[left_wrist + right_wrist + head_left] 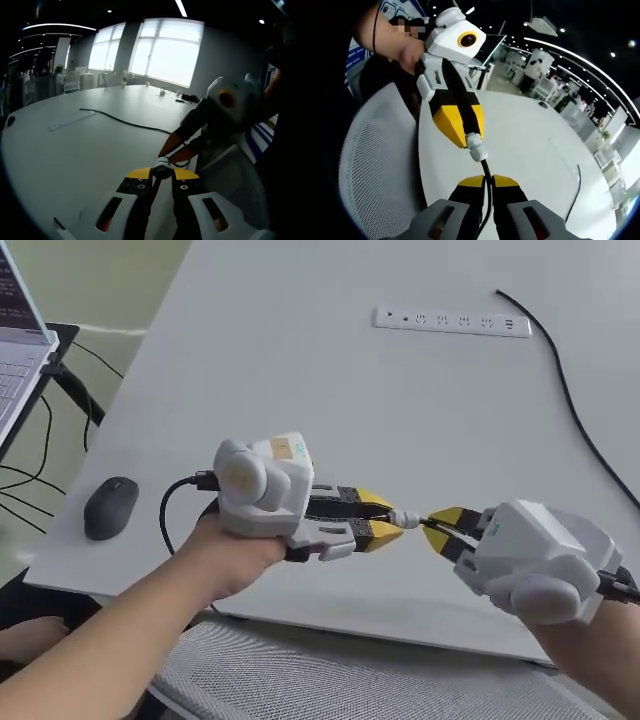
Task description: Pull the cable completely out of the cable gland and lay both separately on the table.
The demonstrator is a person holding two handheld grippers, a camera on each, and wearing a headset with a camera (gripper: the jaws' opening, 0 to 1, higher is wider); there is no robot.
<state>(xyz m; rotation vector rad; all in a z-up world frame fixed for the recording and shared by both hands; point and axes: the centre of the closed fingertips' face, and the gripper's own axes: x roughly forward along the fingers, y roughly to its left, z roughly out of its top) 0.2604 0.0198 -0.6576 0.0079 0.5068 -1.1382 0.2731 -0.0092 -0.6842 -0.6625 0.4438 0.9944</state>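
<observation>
A small white cable gland [406,520] hangs in the air between my two grippers, just above the near edge of the white table [300,370]. My left gripper [385,521] is shut on the gland's rear end; its own view shows the gland [161,166] pinched between the yellow tips [161,175]. A thin black cable [487,172] runs out of the gland [476,148] straight into my right gripper [488,182], which is shut on it. In the head view the right gripper [440,523] sits a short gap to the right of the gland.
A white power strip [452,322] lies at the far side, with a black lead [570,390] running down the right. A black mouse [110,507] rests near the left edge, beside a laptop [15,340]. A mesh chair [300,670] is below the grippers.
</observation>
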